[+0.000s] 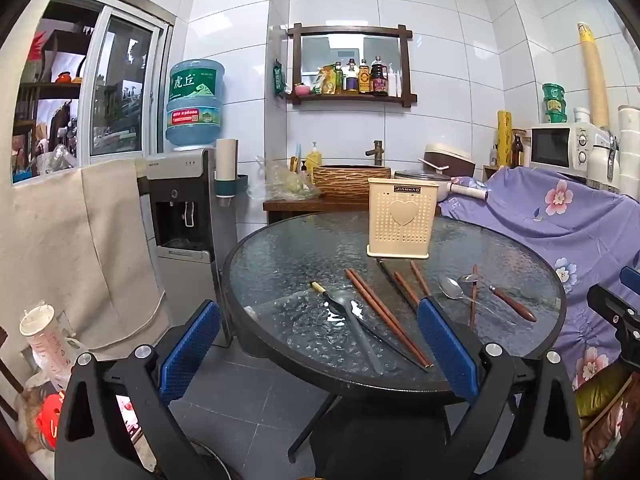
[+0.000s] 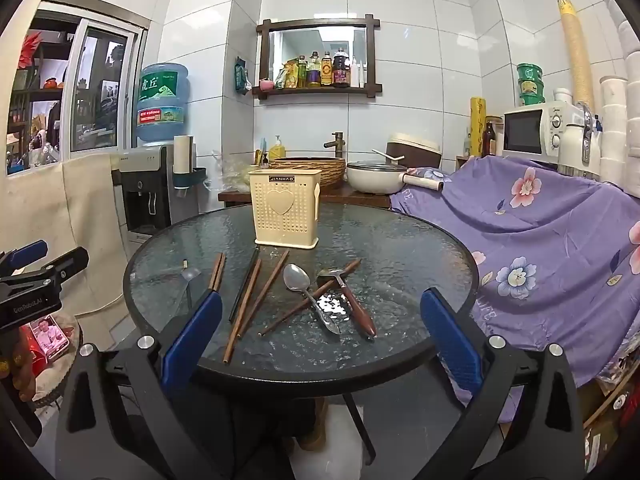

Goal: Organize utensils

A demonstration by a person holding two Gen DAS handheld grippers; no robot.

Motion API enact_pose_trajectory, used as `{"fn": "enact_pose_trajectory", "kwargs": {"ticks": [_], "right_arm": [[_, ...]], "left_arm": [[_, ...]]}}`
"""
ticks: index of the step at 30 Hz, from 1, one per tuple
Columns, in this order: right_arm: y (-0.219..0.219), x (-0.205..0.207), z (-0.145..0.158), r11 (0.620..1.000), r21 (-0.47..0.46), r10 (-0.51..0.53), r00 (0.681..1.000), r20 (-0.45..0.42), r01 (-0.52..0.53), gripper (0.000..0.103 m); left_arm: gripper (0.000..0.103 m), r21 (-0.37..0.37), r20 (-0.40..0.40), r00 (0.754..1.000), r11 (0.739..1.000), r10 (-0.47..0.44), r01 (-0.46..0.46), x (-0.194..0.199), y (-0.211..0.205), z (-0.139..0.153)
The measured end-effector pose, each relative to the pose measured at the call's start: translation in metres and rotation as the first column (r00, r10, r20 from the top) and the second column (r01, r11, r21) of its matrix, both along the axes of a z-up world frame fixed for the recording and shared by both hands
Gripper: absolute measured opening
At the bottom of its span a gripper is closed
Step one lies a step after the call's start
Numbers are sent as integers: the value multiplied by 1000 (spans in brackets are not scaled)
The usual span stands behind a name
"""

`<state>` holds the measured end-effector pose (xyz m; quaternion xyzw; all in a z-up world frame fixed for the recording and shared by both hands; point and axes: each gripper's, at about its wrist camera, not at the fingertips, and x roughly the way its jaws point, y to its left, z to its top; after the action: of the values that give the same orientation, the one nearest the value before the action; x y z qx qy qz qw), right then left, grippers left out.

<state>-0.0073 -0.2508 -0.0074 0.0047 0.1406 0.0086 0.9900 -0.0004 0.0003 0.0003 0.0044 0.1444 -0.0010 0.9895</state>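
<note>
**Both tongs spread and empty, utensils ahead on the bench**

My left tongs (image 1: pixel 320 344) are spread wide, holding nothing; my right tongs (image 2: pixel 320 334) are likewise spread and empty. Both hang short of the round dark textured-glass bench (image 2: pixel 420 240). Directly ahead of the left tongs lie a dark long-handled spoon (image 1: pixel 348 312) and a pair of reddish wooden chopsticks (image 1: pixel 384 312), their long axes running away from me, slightly leftward. Ahead of the right tongs sit a shiny steel spoon (image 2: pixel 298 278) and a wooden-handled steel spoon (image 2: pixel 352 300), with a single chopstick (image 2: pixel 308 299) crossing them diagonally. I judge each tong nearer its own cluster. Beyond, upright, stands the cream perforated plastic utensil holder with a heart (image 2: pixel 285 207); I cannot see inside it.
</note>
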Motion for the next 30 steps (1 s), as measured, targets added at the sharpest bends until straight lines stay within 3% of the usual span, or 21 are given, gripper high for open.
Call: {"fn": "enact_pose_trajectory", "kwargs": {"ticks": [30], "right_arm": [[-3, 4, -2, 999, 30, -13, 1000, -11, 14, 98]], "left_arm": [[97, 5, -26, 1000, 1000, 1, -1, 4, -1, -9]]}}
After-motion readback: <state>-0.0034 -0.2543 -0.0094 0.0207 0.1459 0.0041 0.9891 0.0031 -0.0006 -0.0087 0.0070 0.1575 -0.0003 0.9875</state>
